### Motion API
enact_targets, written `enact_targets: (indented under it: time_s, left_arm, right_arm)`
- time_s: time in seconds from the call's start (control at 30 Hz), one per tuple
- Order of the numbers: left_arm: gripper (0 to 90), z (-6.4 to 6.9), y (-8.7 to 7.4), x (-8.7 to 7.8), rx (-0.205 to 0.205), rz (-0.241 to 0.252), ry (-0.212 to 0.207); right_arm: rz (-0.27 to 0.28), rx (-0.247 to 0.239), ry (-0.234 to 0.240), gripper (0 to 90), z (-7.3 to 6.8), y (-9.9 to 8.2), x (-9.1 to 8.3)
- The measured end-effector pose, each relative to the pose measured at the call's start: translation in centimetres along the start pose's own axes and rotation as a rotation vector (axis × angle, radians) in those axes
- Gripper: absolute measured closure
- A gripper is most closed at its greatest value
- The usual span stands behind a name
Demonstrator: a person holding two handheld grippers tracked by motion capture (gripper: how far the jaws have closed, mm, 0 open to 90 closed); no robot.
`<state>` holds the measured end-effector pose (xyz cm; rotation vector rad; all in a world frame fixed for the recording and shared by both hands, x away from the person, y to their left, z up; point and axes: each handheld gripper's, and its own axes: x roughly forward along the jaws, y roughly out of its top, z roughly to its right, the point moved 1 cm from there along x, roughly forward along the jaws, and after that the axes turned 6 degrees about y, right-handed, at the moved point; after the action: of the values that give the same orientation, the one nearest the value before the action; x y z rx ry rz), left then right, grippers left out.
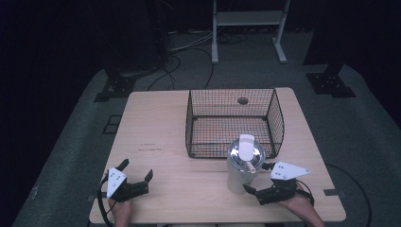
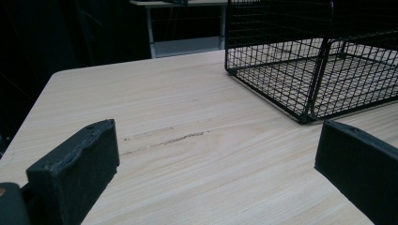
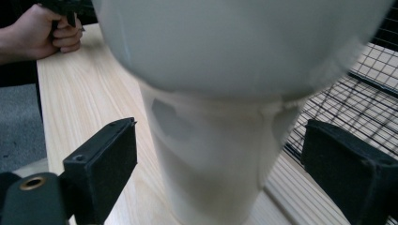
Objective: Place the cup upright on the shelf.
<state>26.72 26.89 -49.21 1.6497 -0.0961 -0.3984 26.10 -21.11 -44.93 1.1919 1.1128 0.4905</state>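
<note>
Left gripper [image 1: 138, 176] jaws spread over bare worktop [image 1: 161, 137] near front-left corner. Right gripper [image 1: 259, 178] jaws released, flanking white container [image 1: 240, 175] just before wire basket [image 1: 235, 124].

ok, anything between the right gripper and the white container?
Nothing visible. The right gripper is open, and the white container stands between its jaws with bare table on either side. The wire basket sits behind the container.

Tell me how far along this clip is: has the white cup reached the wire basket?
Nothing looks done yet: the wire basket is empty. In hand: the right gripper has open jaws either side of the white cup, which stands on the table in front of the basket. The left gripper is open, holding nothing. Gripping and any move remain.
</note>
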Motion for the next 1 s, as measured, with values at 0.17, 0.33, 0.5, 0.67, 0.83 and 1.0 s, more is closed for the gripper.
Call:
enact_targets:
  time_s: [0.17,0.33,0.5,0.67,0.83,1.0]
  left_arm:
    - [0.0,0.0,0.0,0.0,0.001,0.001,0.0]
    - [0.0,0.0,0.0,0.0,0.0,0.002,-0.001]
    - [0.0,0.0,0.0,0.0,-0.001,0.002,0.0]
    - [0.0,0.0,0.0,0.0,-0.002,0.003,-0.001]
    - [0.0,0.0,0.0,0.0,-0.001,0.003,0.0]
    - [0.0,0.0,0.0,0.0,0.0,0.002,0.0]
  right_arm:
    - [0.021,-0.001,-0.003,9.7,0.0,0.1,0.9]
    - [0.046,0.002,-0.008,9.7,0.1,0.2,1.2]
    - [0.064,-0.009,-0.017,9.3,0.1,0.2,1.8]
    - [0.072,-0.006,-0.024,8.4,0.0,0.2,2.3]
    - [0.094,-0.002,-0.027,7.9,0.0,0.1,2.8]
    - [0.106,-0.002,-0.03,7.8,0.0,0.2,3.0]
